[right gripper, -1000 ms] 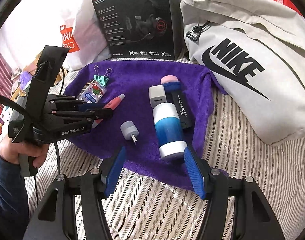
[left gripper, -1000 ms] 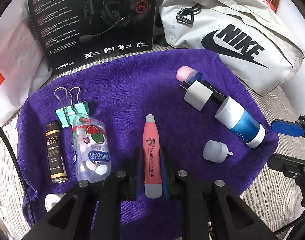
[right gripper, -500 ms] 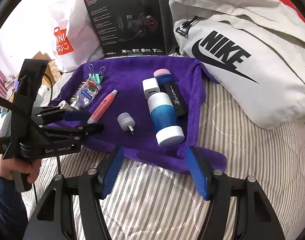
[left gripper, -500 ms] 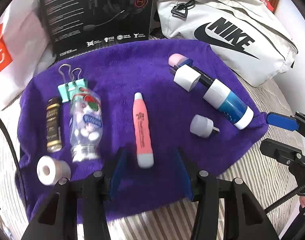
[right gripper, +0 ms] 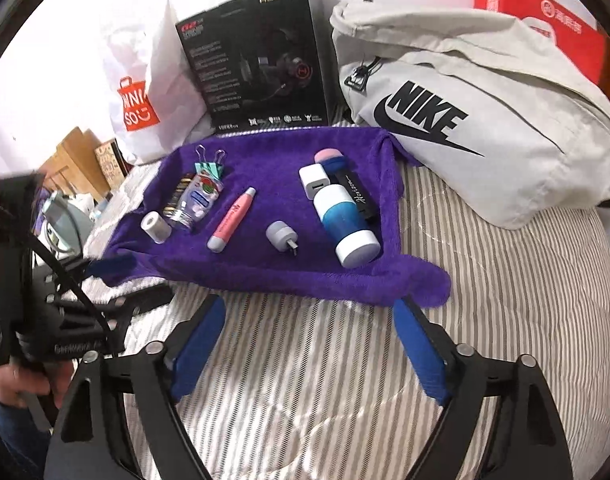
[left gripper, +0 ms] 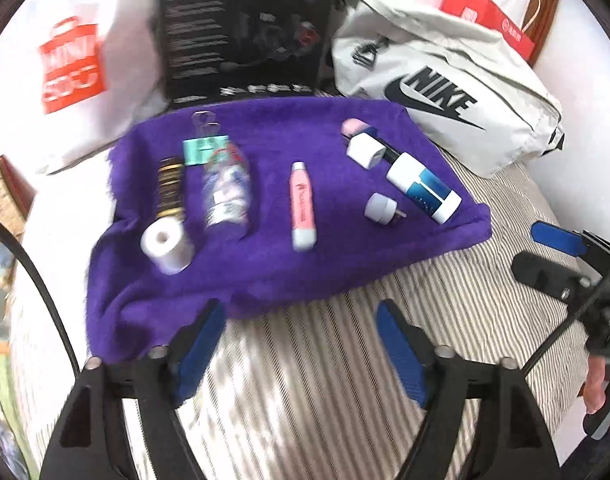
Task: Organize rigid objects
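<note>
Pink tube [left gripper: 302,205] is released & left lying lengthwise at centre of the purple towel [left gripper: 273,272]. A sec ago it was pinched in the left claw [left gripper: 301,344]; now that claw is pulled right back, wide open & empty, hovering over the striped bed [left gripper: 345,380] at the bottom of the left-wrist frame. Left view is smeared, so motion is judged not finished.

Right claw [right gripper: 309,344] is likewise drawn back off the towel, spread open, nothing held; half a sec ago it was closer in to the blue-and-white bottle [right gripper: 345,220].

Layout as seen from the right wrist: white roll [right gripper: 156,227], dark vial [right gripper: 179,194], clear candy bottle [right gripper: 197,204] & teal binder clip [right gripper: 209,168] are bunched at centre-left of frame. Pink tube is set just right of them, apart from all. Grey plug [right gripper: 281,236] is found a bit further right, alone. White charger cube [right gripper: 314,180], pink-capped item [right gripper: 330,159] & black stick [right gripper: 355,196] are packed against the blue-and-white bottle, touching or nearly so.

Meaning for the task: the tube's placement is judged done, a rough row is formed, and with both claws clear the sorting looks at or near its end. The grey plug is the only piece left looking unaligned.
</note>
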A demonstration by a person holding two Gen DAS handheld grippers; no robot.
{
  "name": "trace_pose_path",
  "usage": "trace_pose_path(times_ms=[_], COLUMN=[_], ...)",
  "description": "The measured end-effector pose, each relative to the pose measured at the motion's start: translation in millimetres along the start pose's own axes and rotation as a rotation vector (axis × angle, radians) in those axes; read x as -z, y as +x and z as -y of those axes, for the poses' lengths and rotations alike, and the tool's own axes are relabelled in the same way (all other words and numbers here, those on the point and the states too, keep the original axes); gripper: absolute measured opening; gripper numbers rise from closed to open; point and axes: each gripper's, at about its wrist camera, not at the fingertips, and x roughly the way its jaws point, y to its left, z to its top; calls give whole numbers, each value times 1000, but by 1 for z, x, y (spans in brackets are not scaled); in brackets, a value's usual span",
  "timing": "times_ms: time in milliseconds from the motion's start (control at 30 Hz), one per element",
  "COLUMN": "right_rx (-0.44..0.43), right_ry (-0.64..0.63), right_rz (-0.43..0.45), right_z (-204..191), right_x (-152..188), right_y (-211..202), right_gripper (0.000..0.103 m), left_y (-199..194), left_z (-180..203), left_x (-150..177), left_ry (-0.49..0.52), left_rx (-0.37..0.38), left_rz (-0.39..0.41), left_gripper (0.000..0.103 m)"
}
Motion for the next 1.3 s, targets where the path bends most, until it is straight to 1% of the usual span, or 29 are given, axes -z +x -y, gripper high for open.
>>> trace_pose_path(times_ms=[67, 133, 233, 267, 300, 333, 367, 467, 600, 667, 833, 967, 1067, 1300], right_rx=[9, 35, 76, 80, 82, 87, 95, 134, 127, 142, 139, 160, 171, 170], right_ry=[12, 3, -18, -19, -18, -16, -16, -17, -14, -23, -27, -40, -43, -31], right_rz=[13, 3, 3, 9, 14, 23, 31, 54, 62, 65, 65, 60, 54, 57], right_z=[-5, -11, -23, -26, -28, -30, -31, -35, -35, -36, -34, -33, -32, -25], right_x=[4, 7, 11, 12, 13, 15, 17, 25, 39, 44, 54, 58, 60, 62], right_y=[-7, -9, -17, -22, -27, -32, -36, -52, -64, -67, -69, -69, -67, -69], right_gripper=[88, 90, 90, 92, 98, 102, 103, 103, 103, 103, 103, 103, 103, 103], left_y=[-9, -19, -31, -38, -43, -49, -55, -69, -80, -86, -98, -102, -103, -102], left_z=[-7, -9, -8, -7, -6, -3, 0, 9, 17, 22, 29, 34, 39, 44], left_x=[10, 19, 25, 27, 28, 29, 31, 39, 51, 55, 63, 68, 70, 72], left_ry=[-27, -54, -86, -106, -113, -120, -124, -118, -138, -129, -117, -105, -83, -81], left_rx=[-12, -41, -48, -47, -50, -62, -80, -117, -126, -146, -197, -216, -246, -240], left_rz=[23, 35, 66, 82, 91, 103, 114, 137, 144, 157, 189, 188, 190, 185], left_gripper=[91, 98, 100, 102, 103, 103, 103, 103, 103, 103, 103, 103, 103, 103])
